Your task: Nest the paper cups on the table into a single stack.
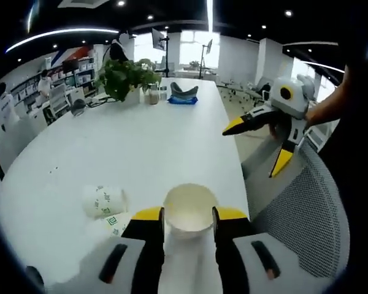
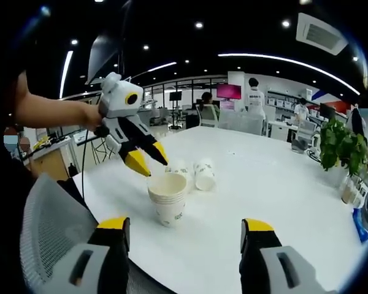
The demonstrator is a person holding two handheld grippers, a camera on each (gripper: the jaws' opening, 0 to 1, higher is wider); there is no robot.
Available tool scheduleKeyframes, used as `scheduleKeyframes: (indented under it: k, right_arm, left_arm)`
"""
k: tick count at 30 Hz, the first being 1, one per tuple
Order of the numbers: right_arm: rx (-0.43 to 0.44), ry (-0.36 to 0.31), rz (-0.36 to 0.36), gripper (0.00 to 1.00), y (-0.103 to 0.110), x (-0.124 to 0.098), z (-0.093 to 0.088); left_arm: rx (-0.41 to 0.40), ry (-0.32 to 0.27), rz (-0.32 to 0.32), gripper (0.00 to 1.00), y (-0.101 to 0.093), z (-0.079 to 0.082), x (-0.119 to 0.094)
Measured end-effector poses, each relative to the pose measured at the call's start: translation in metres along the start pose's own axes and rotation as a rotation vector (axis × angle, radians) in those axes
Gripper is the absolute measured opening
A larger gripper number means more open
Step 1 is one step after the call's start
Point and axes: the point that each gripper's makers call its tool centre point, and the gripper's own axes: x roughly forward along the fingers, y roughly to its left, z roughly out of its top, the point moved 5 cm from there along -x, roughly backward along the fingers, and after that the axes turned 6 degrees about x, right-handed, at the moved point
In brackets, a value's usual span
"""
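Left gripper view: the left gripper (image 1: 189, 215) is squeezed on a stack of paper cups (image 1: 189, 214) near the white table's (image 1: 141, 141) edge.
Loose cups: two more cups (image 1: 108, 209) lie on their sides just left of the stack.
Right gripper view: the right gripper (image 2: 184, 229) has its jaws wide apart, holding nothing.
Stack: it stands upright past the right jaws.
Far end: a green plant (image 1: 127, 76) sits there.
Chair: a grey mesh chair (image 1: 306, 208) is beside the table.
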Motion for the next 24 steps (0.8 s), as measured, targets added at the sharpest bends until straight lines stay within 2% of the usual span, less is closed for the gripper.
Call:
scheduleKeyframes:
  k: [3,8,12,16,22,24]
  right_arm:
    - [-0.047,0.016,0.005,0.75,0.001,0.002,-0.003]
    - [-0.093,0.040,0.028,0.75,0.007,0.005,-0.007]
    - [-0.092,0.043,0.031,0.76,0.007,0.005,-0.006]
    - [-0.085,0.031,0.029,0.76,0.007,0.004,-0.004]
    - [-0.090,0.012,0.028,0.77,0.005,0.004,-0.001]
    - [-0.084,0.009,0.025,0.77,0.003,0.004,0.000]
  left_arm:
    - [-0.020,-0.025,0.039,0.34,0.010,-0.002,-0.007]
    - [-0.068,-0.036,0.083,0.34,0.022,-0.010,-0.013]
    - [-0.117,-0.060,0.144,0.35,0.038,-0.018,-0.022]
    - [-0.130,-0.062,0.195,0.37,0.052,-0.030,-0.027]
    - [-0.161,-0.073,0.283,0.43,0.064,-0.037,-0.029]
    - [-0.168,-0.076,0.306,0.45,0.072,-0.046,-0.031]
